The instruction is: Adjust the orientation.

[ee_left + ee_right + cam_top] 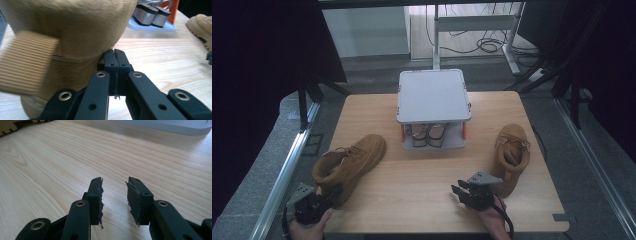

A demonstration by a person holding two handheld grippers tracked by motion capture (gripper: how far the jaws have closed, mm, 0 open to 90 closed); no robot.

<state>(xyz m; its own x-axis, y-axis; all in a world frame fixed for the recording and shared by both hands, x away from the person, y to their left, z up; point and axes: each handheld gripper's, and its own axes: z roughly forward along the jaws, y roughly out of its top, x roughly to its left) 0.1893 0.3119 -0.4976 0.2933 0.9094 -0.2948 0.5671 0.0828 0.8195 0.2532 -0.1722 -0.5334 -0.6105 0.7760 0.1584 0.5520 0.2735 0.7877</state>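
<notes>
Boot lower left, toe toward rack | left gripper at its heel, jaws pressed together, grip on heel edge unclear | right gripper jaws apart, empty, beside second boot right | left hand nearer.

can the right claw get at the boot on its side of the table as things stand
Probably yes: the right claw stands open and empty, just left of the right boot, with only bare table between them.

No legible text, label, brand, number or sign is showing on any surface in these views.
</notes>
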